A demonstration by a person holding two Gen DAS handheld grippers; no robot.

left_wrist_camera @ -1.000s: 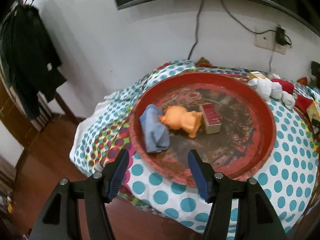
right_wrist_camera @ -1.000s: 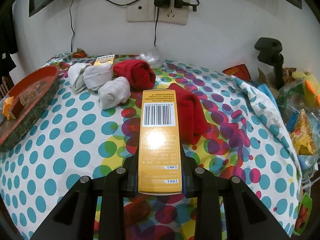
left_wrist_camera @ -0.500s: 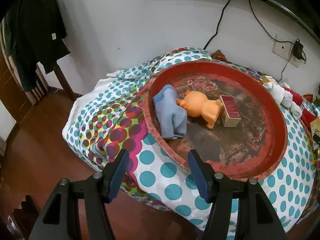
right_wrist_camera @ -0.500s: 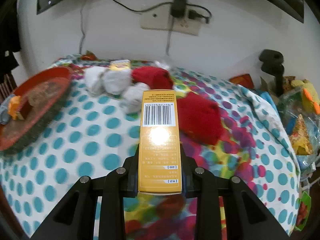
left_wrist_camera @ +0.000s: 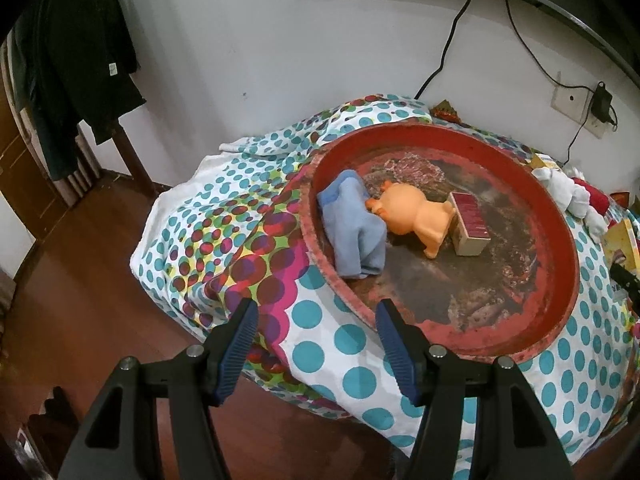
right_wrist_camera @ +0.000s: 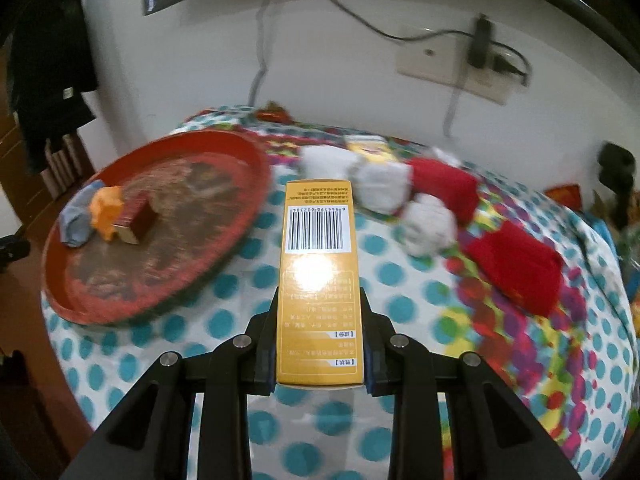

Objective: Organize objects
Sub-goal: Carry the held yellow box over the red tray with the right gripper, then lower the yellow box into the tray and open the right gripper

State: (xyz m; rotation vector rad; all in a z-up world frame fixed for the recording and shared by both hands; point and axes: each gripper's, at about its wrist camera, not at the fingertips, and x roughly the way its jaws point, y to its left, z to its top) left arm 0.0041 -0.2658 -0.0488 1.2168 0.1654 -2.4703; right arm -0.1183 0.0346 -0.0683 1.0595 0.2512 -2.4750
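My right gripper (right_wrist_camera: pixel 320 292) is shut on a tall yellow box (right_wrist_camera: pixel 318 264) with a barcode, held above the dotted tablecloth. To its left lies a round red tray (right_wrist_camera: pixel 224 248) holding a blue cloth (right_wrist_camera: pixel 76 220), an orange toy pig (right_wrist_camera: pixel 105 212) and a small dark red box (right_wrist_camera: pixel 138 220). In the left wrist view the same red tray (left_wrist_camera: pixel 560 208) holds the blue cloth (left_wrist_camera: pixel 354 232), the orange pig (left_wrist_camera: pixel 416 216) and the small box (left_wrist_camera: pixel 470 222). My left gripper (left_wrist_camera: pixel 316 312) stands open with nothing in it, just off the tray's near rim at the table edge.
White rolled socks (right_wrist_camera: pixel 380 184) and red socks (right_wrist_camera: pixel 516 268) lie right of the tray, with another yellow box (right_wrist_camera: pixel 368 148) behind them. A wall socket with a charger (right_wrist_camera: pixel 480 56) is above. Dark clothes (left_wrist_camera: pixel 76 52) hang at the left over the wooden floor (left_wrist_camera: pixel 80 300).
My right gripper has carried the yellow box leftward, so the red tray now fills the left of its view. My left gripper shifted slightly, showing more of the table's left edge and floor.
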